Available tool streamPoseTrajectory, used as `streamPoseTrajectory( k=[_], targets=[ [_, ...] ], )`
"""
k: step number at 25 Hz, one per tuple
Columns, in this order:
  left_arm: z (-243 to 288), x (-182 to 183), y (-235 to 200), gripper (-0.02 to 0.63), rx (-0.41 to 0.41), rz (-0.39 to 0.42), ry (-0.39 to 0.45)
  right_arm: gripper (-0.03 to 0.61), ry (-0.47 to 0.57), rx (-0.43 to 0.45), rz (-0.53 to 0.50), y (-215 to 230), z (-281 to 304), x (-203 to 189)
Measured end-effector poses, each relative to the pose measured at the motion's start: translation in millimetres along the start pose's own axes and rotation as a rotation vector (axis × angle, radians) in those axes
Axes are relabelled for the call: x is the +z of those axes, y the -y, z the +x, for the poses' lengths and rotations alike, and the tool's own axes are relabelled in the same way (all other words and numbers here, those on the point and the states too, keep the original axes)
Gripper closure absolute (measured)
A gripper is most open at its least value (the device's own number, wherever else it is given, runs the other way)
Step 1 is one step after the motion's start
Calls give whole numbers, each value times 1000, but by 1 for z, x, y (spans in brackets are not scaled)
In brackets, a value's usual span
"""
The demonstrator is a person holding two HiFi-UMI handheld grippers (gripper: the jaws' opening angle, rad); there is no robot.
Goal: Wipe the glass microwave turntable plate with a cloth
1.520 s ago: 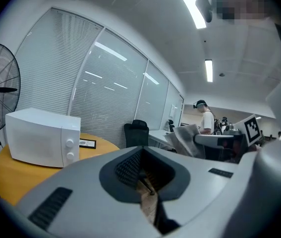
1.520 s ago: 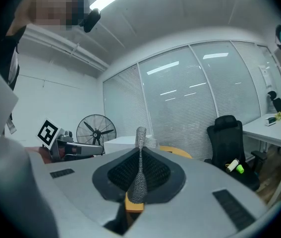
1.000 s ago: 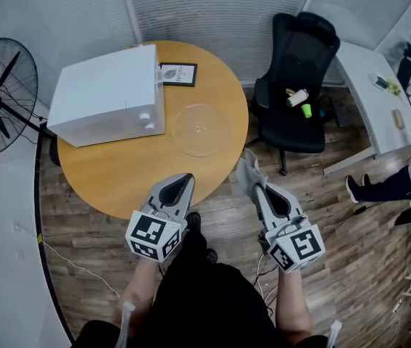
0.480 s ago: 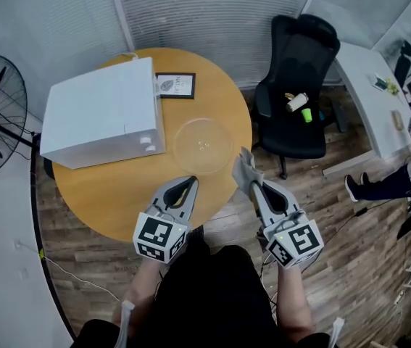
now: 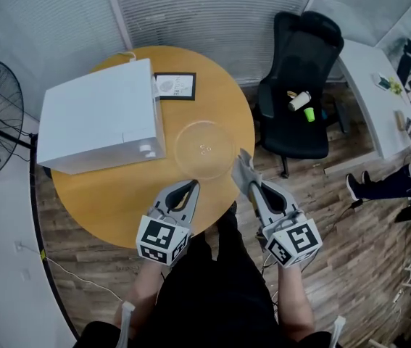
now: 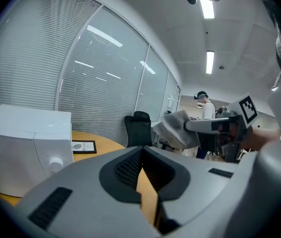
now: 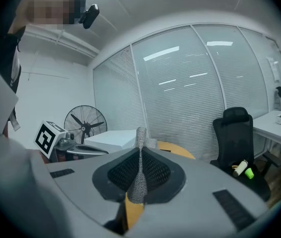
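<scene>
On round wooden table (image 5: 111,194), glass plate (image 5: 204,149), blinds (image 5: 212,9)

Clad in black clothing (image 5: 212,288) throughout. Grey moulded shells on left gripper (image 5: 189,188) and right gripper (image 5: 251,185), black mesh pads (image 7: 155,171) inside, black-and-white marker cube (image 5: 162,239) behind each.

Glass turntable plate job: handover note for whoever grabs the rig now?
Left gripper: shut, empty, over the near edge of the round wooden table.
Right gripper: shut on the grey cloth, which sticks out past its fingers.
Clear glass turntable plate: flat on the table, right of the white microwave.
Done: cloth in hand.
Left: cloth not yet on the plate; bring it down and wipe.
</scene>
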State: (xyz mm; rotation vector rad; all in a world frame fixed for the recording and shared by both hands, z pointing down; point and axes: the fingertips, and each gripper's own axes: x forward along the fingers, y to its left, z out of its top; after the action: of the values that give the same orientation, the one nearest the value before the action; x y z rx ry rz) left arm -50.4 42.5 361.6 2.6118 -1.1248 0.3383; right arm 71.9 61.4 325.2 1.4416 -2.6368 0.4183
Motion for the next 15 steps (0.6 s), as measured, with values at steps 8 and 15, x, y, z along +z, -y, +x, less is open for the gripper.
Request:
streamPoseTrajectory(
  k=[8, 15],
  targets=[
    [27, -3, -23, 618, 97, -39, -27, 557, -41, 103, 8, 29, 45, -8],
    [64, -9, -40, 618, 212, -88, -70, 557, -118, 239, 11, 62, 94, -23]
  ],
)
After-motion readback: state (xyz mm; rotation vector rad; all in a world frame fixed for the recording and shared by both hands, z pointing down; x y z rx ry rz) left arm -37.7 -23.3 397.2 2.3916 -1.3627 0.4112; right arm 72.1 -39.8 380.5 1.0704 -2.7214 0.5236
